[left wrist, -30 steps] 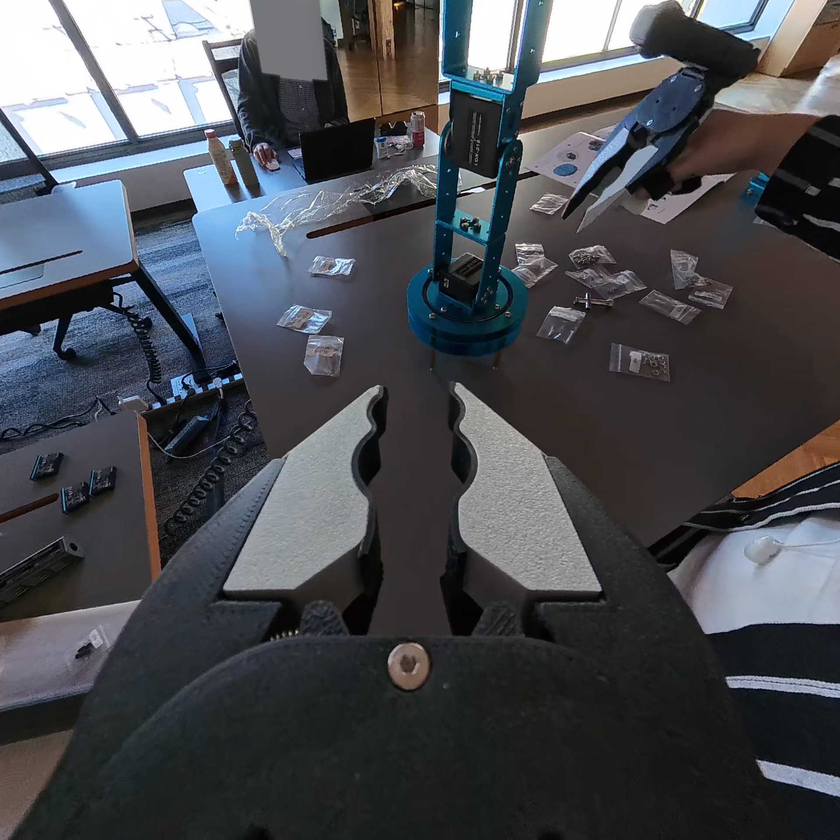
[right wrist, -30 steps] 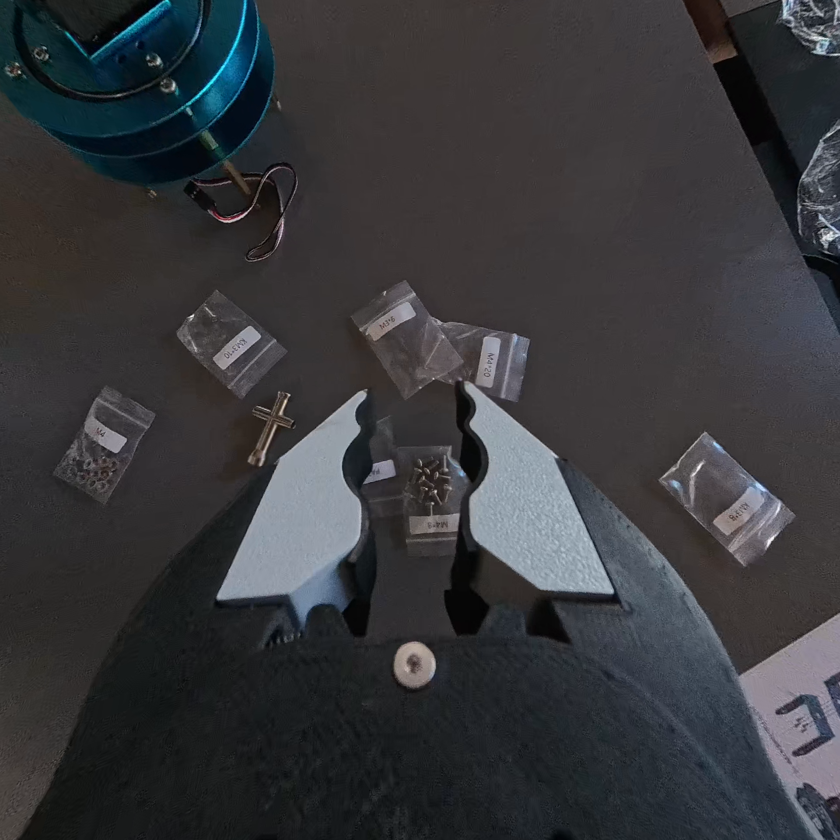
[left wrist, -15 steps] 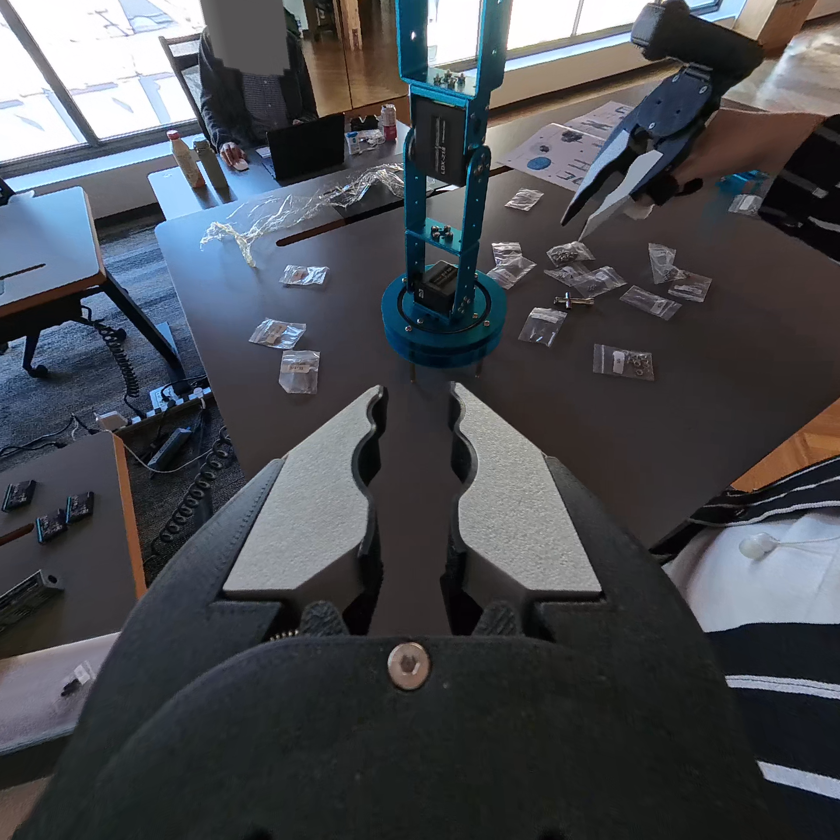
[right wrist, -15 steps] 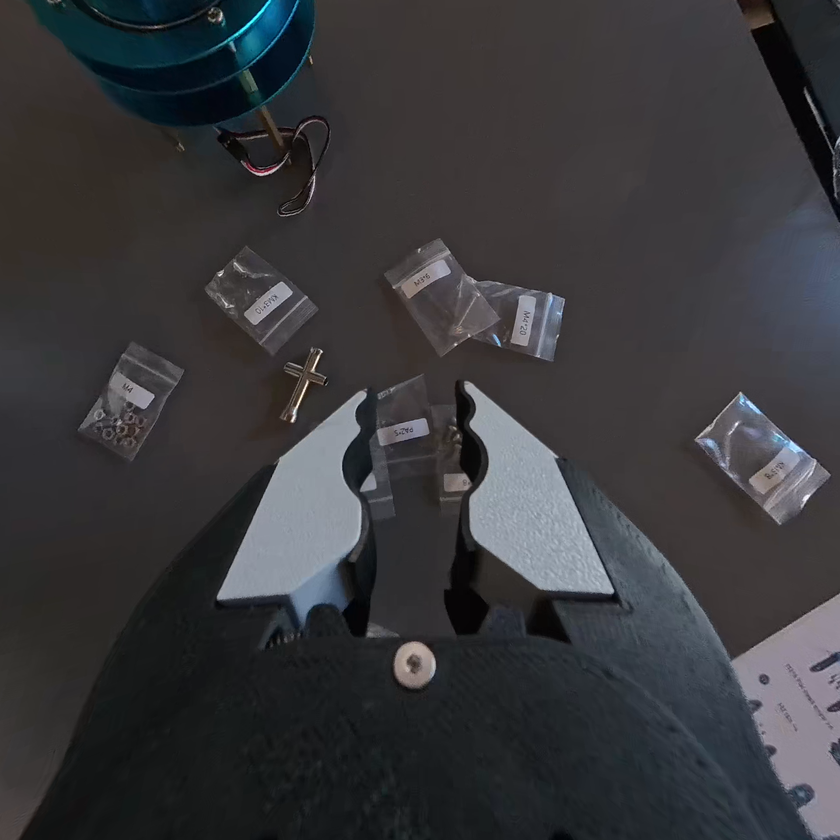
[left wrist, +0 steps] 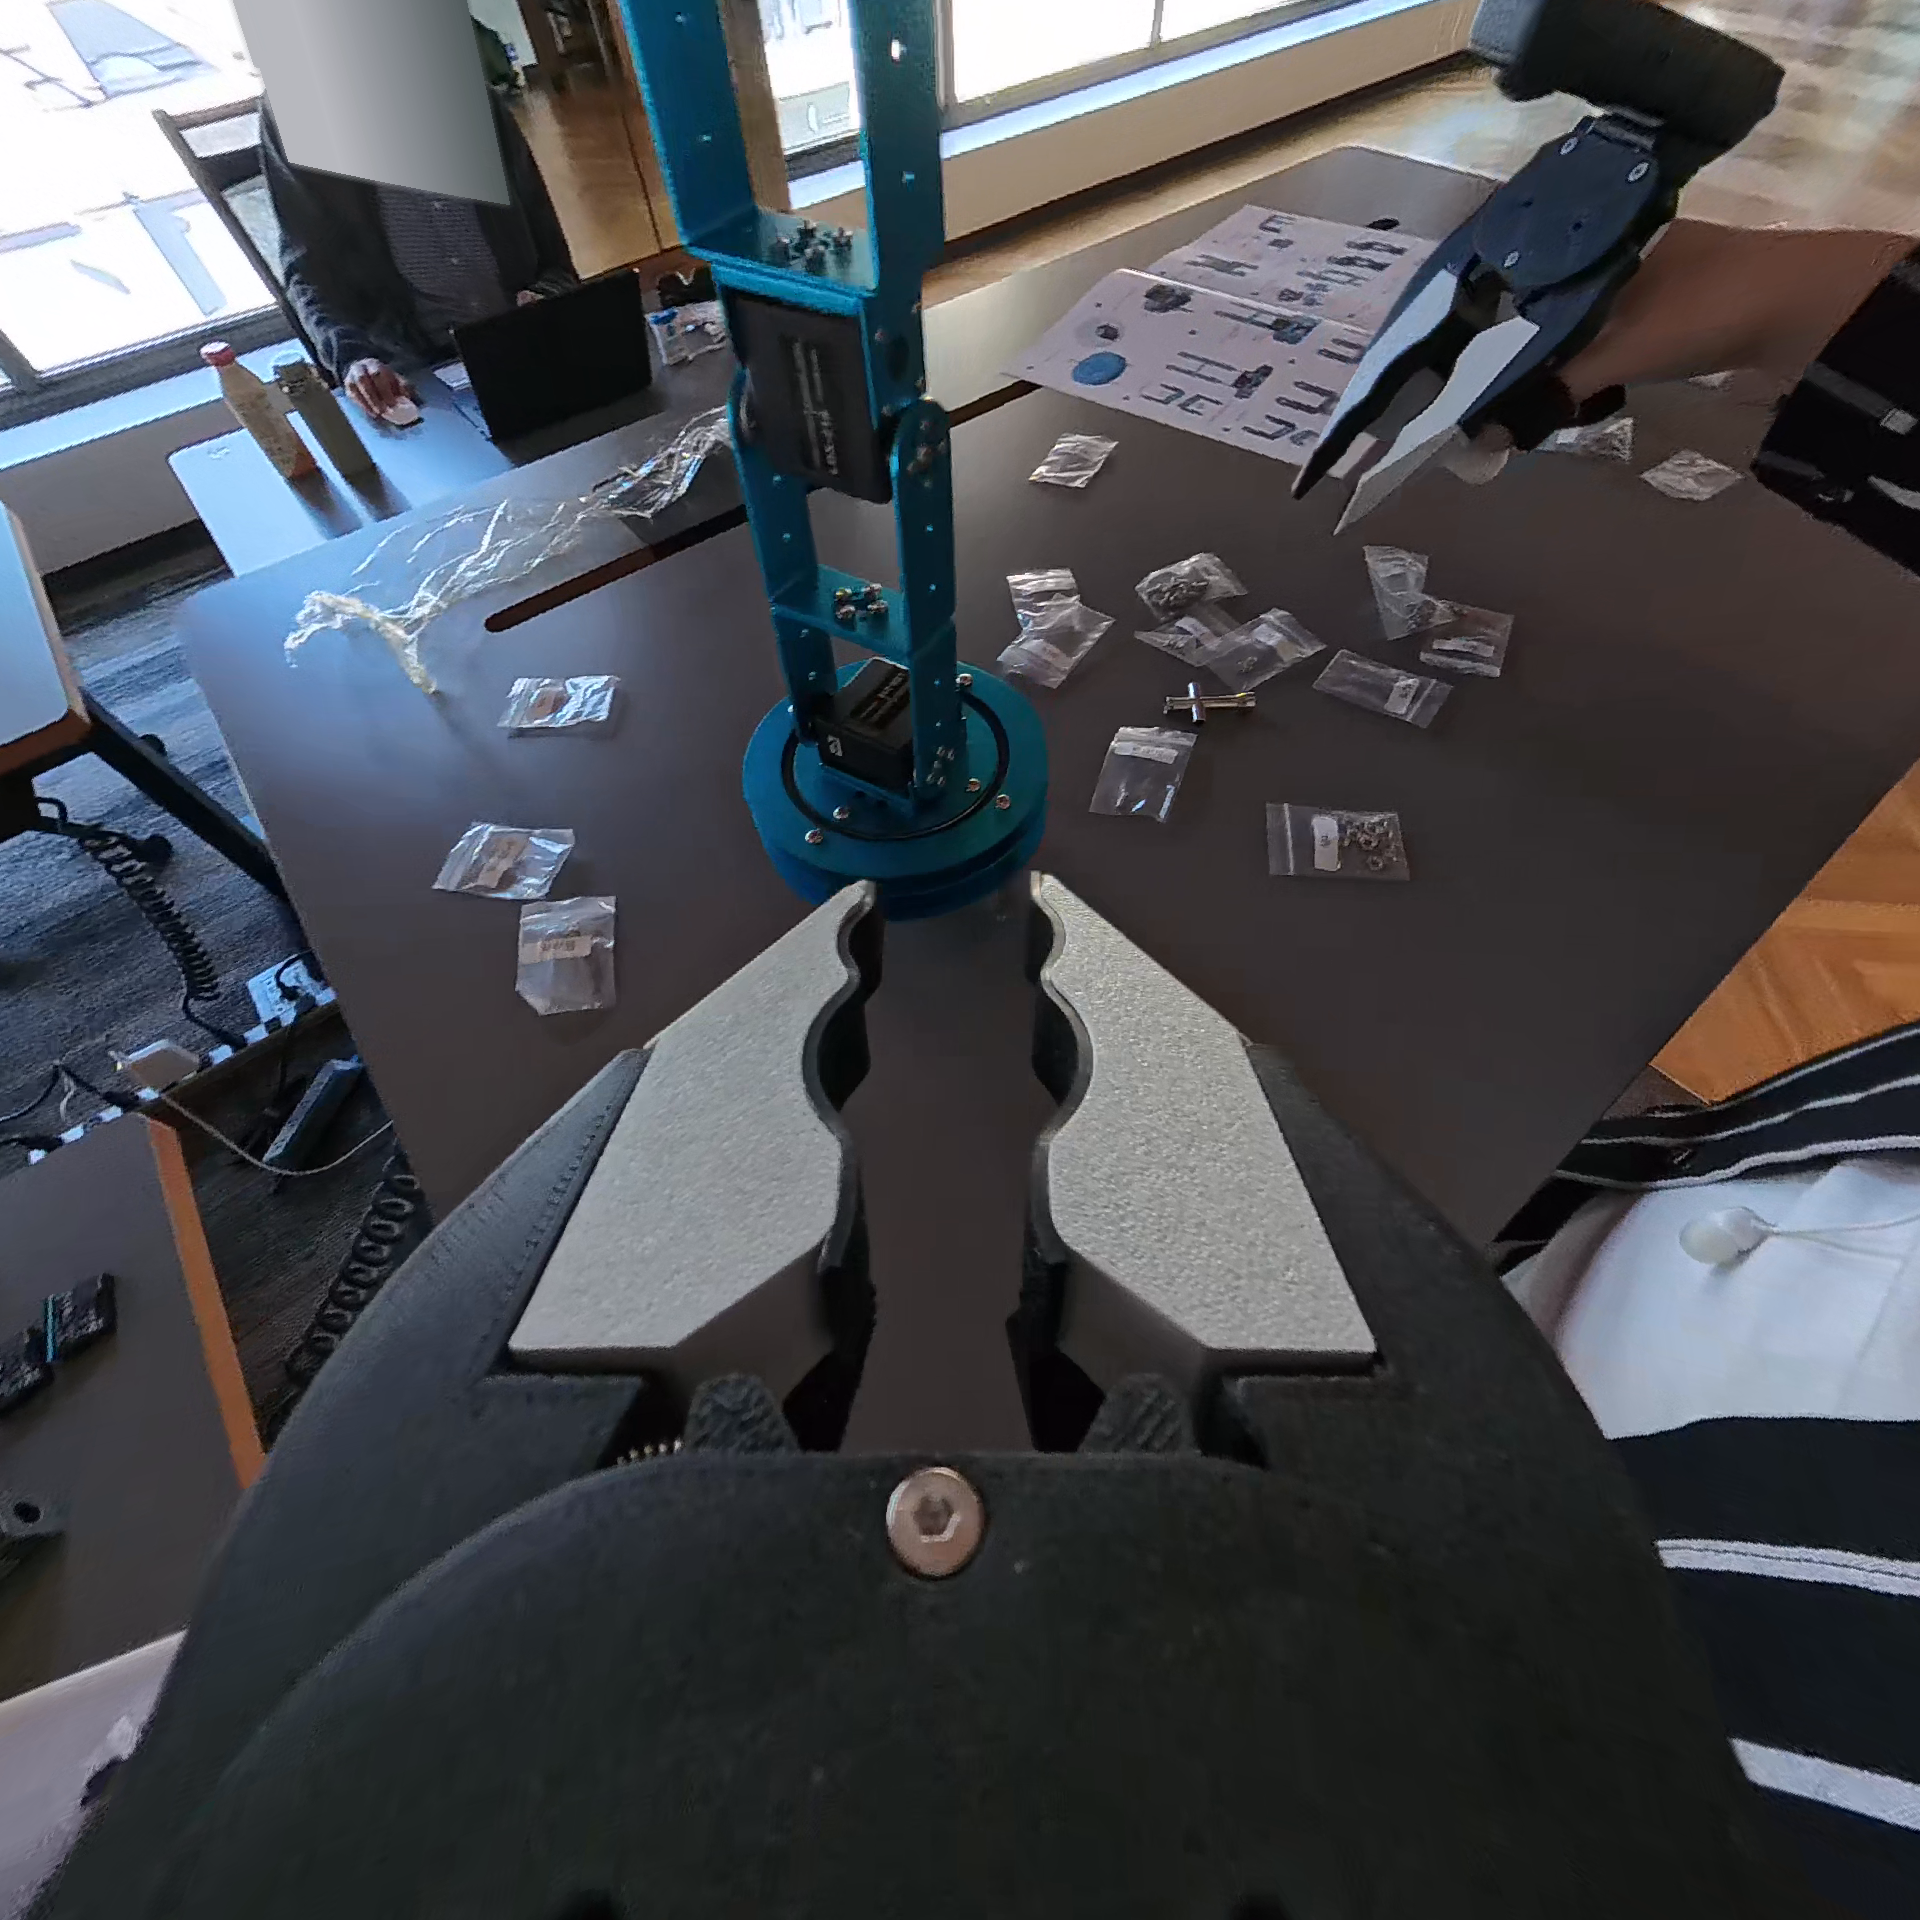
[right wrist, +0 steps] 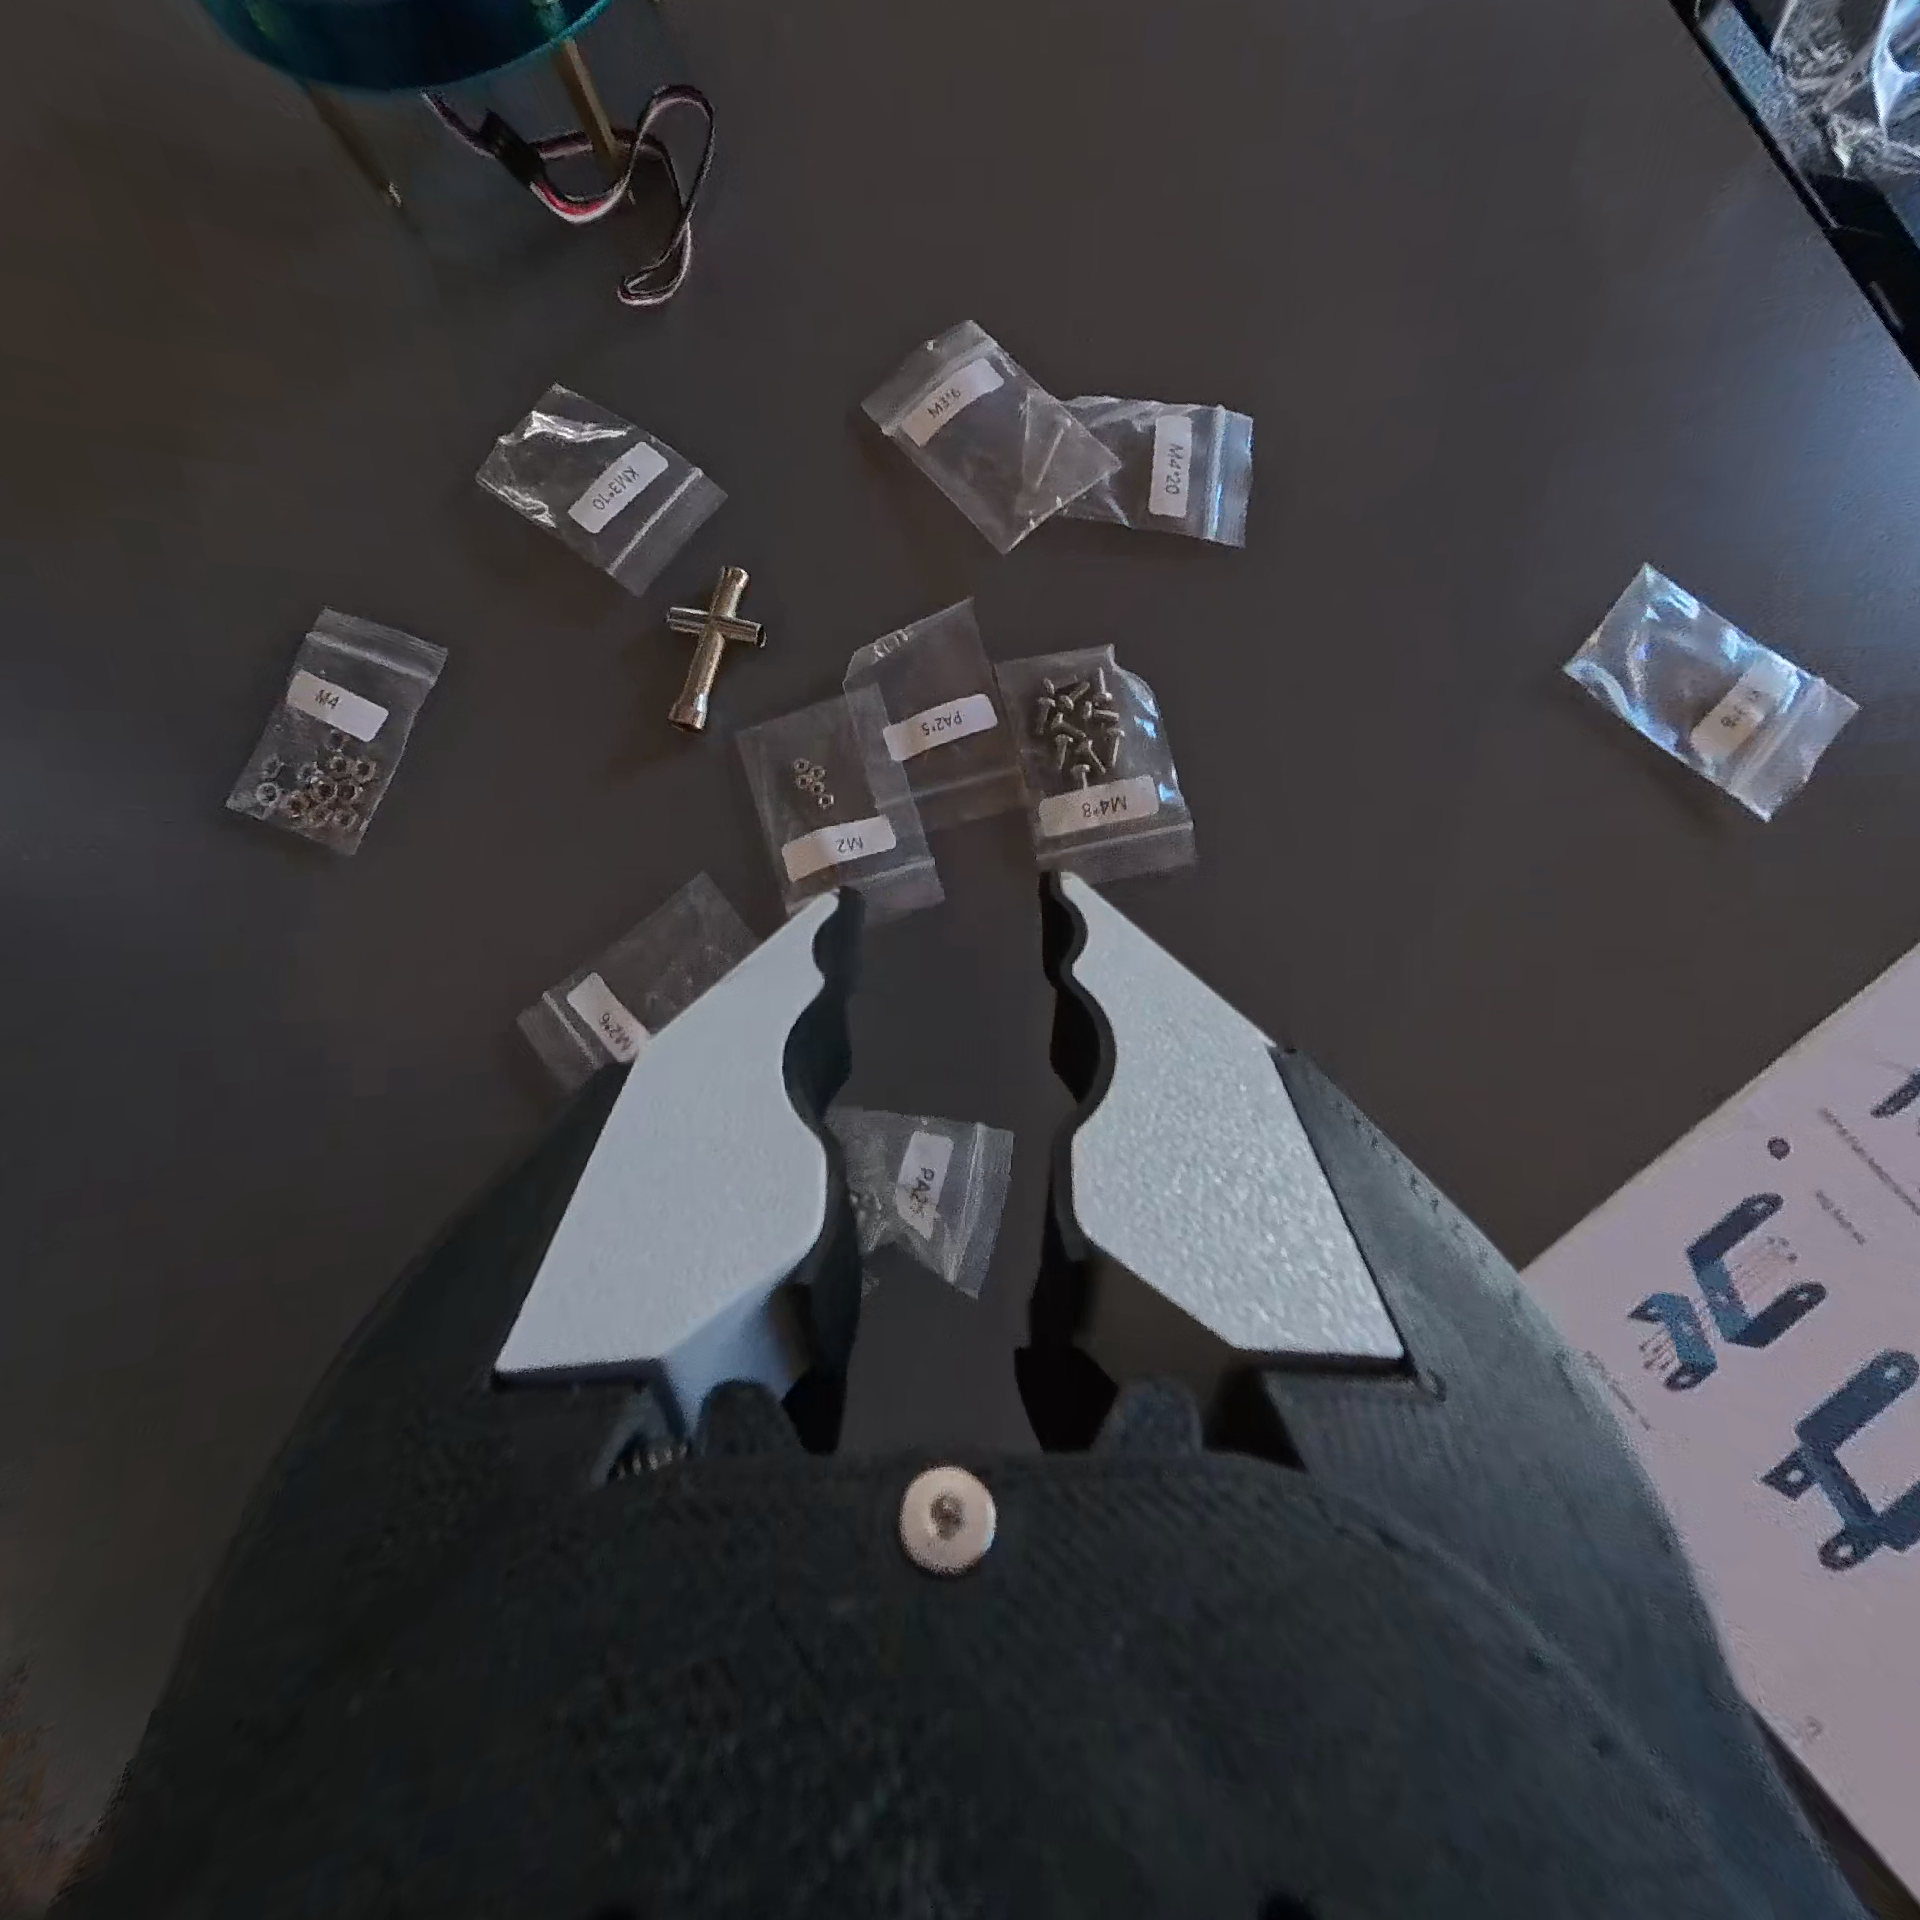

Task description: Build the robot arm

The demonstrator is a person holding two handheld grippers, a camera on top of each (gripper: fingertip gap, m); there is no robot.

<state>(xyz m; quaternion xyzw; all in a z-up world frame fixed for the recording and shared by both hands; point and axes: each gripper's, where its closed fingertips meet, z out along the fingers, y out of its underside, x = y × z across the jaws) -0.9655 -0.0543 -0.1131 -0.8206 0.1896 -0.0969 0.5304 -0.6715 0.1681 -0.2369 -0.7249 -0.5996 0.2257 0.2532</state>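
We're hovering the right claw [right wrist: 951, 894] spread and empty over small screw bags [right wrist: 1110, 767] mid-frame on the worktop [right wrist: 1351, 260]: light, slippery film, so we're judging an edge pinch best. We're holding the left claw [left wrist: 954, 904] spread, empty, just short of the blue arm base [left wrist: 894, 790].

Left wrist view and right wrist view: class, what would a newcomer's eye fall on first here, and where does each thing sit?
A tall blue metal arm stands on a round base mid-table, just beyond the open left gripper. To its right, small clear bags of hardware lie scattered on the dark table around a cross-shaped metal tool. The open right gripper hovers above them, holding nothing.
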